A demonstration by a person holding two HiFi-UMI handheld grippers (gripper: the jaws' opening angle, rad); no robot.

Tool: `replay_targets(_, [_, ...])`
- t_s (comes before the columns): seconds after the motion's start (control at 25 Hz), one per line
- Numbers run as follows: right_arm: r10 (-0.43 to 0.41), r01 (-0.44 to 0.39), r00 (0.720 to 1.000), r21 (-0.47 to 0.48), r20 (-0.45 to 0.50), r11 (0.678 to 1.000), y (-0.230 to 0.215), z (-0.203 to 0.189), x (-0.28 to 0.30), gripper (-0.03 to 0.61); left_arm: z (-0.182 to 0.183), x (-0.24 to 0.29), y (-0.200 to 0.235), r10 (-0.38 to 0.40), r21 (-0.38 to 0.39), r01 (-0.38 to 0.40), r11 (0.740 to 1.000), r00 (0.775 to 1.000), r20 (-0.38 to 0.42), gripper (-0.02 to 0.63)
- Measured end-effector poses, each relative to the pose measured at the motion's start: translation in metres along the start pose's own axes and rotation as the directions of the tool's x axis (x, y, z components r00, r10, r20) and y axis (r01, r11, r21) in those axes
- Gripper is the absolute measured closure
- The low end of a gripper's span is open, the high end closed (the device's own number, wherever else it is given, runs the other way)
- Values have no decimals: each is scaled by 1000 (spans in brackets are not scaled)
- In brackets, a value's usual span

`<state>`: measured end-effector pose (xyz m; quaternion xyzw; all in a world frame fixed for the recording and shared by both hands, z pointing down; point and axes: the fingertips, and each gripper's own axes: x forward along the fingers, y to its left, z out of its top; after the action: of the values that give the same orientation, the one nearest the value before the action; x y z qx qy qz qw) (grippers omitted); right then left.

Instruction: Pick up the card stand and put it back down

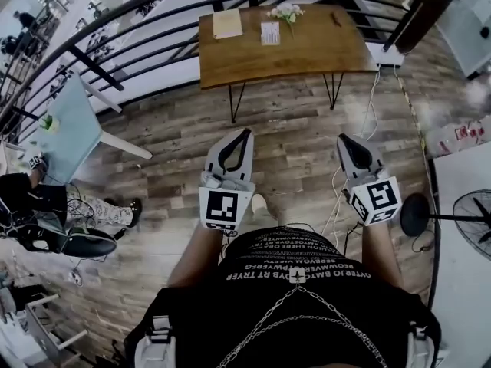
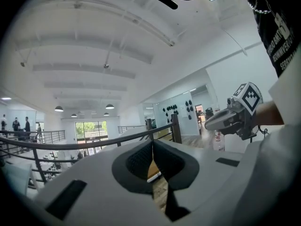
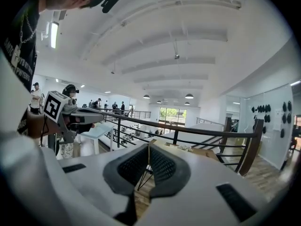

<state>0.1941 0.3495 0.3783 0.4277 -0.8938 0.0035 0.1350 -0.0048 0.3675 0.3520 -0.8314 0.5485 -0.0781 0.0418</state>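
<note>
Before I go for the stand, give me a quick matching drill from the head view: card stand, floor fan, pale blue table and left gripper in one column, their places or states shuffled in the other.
Things:
1 card stand
2 floor fan
3 pale blue table
4 left gripper

Places or states:
A jaws shut, nothing between them
B right edge of the head view
C on the wooden table, between the sheet of paper and the flowers
D left side of the head view

Pairs: 1-C, 2-B, 3-D, 4-A.
</note>
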Motion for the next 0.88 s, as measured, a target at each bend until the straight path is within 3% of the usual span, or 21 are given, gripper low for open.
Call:
replay_targets(0.28, [38,-36,999,42,-38,998,5,-10,40,561,-14,14,21,-20,-6,19,1000,999,-45,584])
replay_targets(0.88, [6,-6,1000,-4,-7,1000,16,38,81,561,-12,38,77,-79,-6,79,997,997,4,584])
